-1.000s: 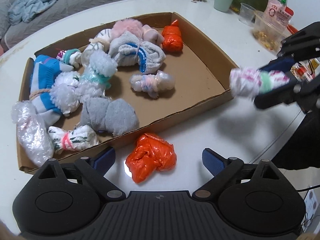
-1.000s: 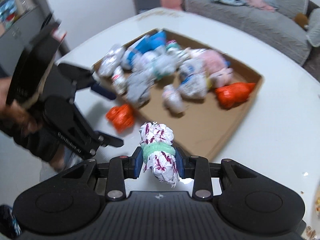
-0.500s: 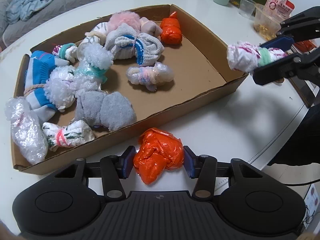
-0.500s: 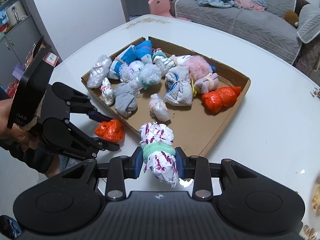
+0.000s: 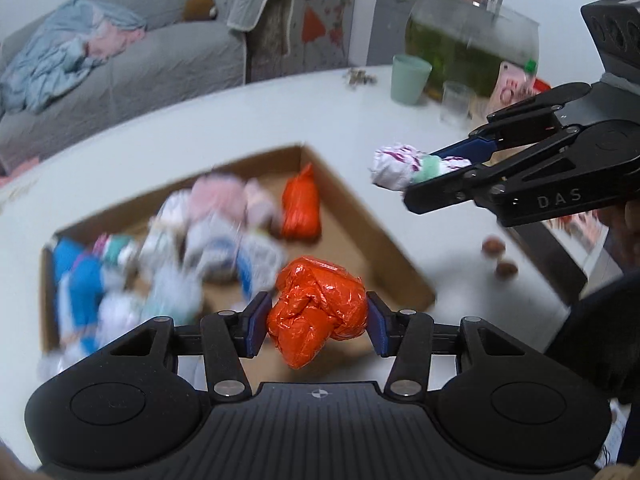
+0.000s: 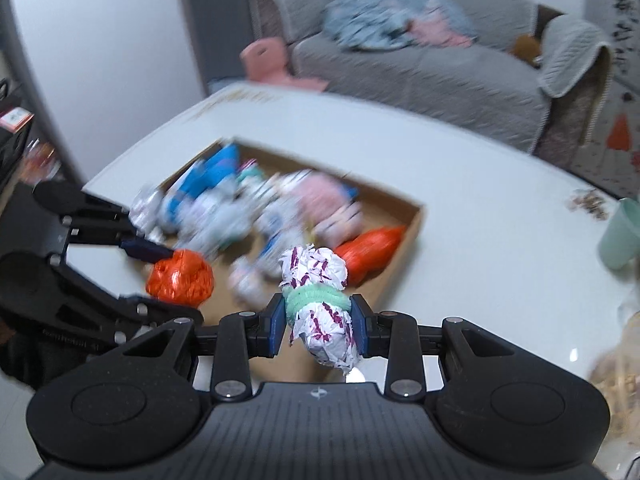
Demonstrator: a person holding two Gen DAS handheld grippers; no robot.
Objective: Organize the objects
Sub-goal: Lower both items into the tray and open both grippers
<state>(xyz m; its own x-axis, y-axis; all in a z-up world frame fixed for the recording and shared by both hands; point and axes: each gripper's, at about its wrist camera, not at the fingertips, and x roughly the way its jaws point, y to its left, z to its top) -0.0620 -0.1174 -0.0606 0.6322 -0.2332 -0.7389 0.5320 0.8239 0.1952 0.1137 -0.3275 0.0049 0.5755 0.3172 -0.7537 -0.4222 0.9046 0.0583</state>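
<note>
My left gripper (image 5: 316, 325) is shut on an orange plastic bundle (image 5: 317, 312) and holds it in the air above the near edge of the cardboard tray (image 5: 392, 256). It also shows in the right wrist view (image 6: 180, 276). My right gripper (image 6: 318, 322) is shut on a white bundle with purple marks and a green band (image 6: 318, 304), held above the tray's right corner; it shows in the left wrist view (image 5: 404, 164). Several wrapped bundles lie blurred in the tray (image 6: 416, 216), among them another orange one (image 5: 301, 208).
The tray sits on a white round table (image 5: 440, 240). A green cup (image 5: 410, 79), a clear glass (image 5: 456, 102), a fish bowl (image 5: 468, 52) and snack packs stand at the table's far right. Two small brown nuts (image 5: 500, 258) lie near the right edge. A grey sofa (image 6: 420, 64) is behind.
My left gripper closed on the orange bundle on the table and lifted it up over the tray. My right gripper has risen with its white bundle. Both views are tilted up and blurred.
</note>
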